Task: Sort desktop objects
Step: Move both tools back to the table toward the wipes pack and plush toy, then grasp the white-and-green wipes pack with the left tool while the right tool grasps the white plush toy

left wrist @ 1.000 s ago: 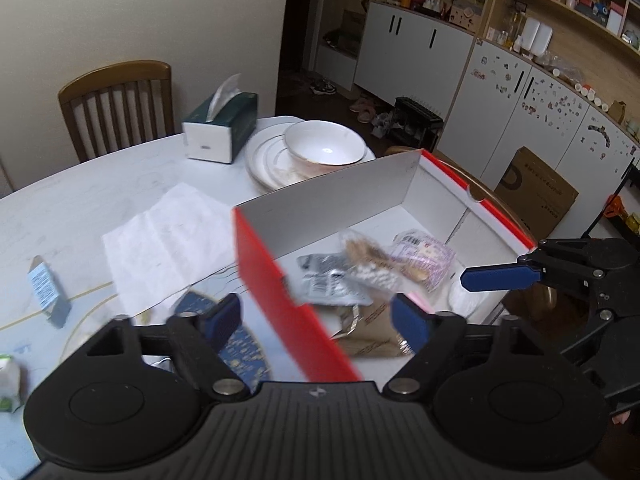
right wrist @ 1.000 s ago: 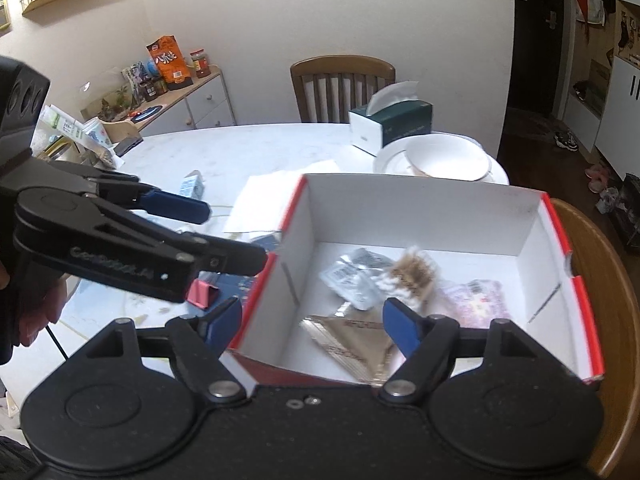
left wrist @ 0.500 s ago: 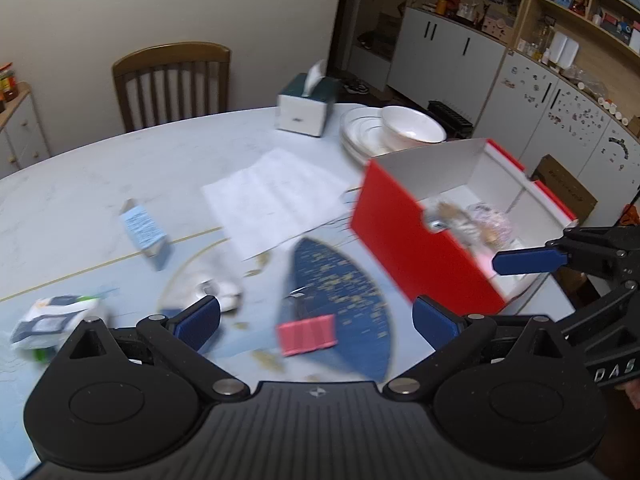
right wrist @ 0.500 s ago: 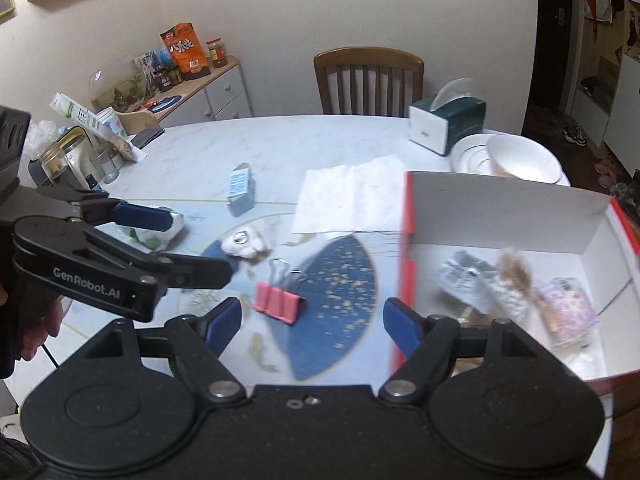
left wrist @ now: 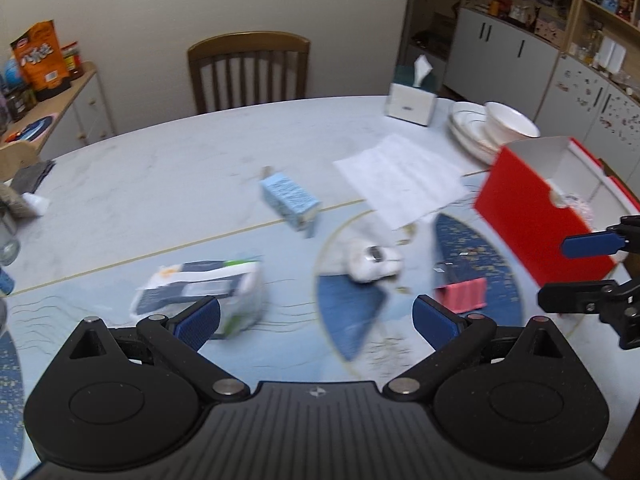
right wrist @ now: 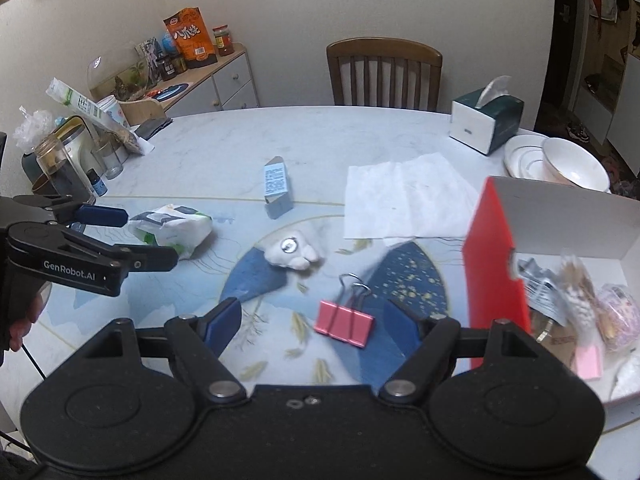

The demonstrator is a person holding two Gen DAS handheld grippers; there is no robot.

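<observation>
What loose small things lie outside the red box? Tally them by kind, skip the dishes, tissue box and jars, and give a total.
Pink binder clip: 1
Small white object: 1
Blue carton: 1
White and green packet: 1
Paper napkin: 1
Total: 5
</observation>
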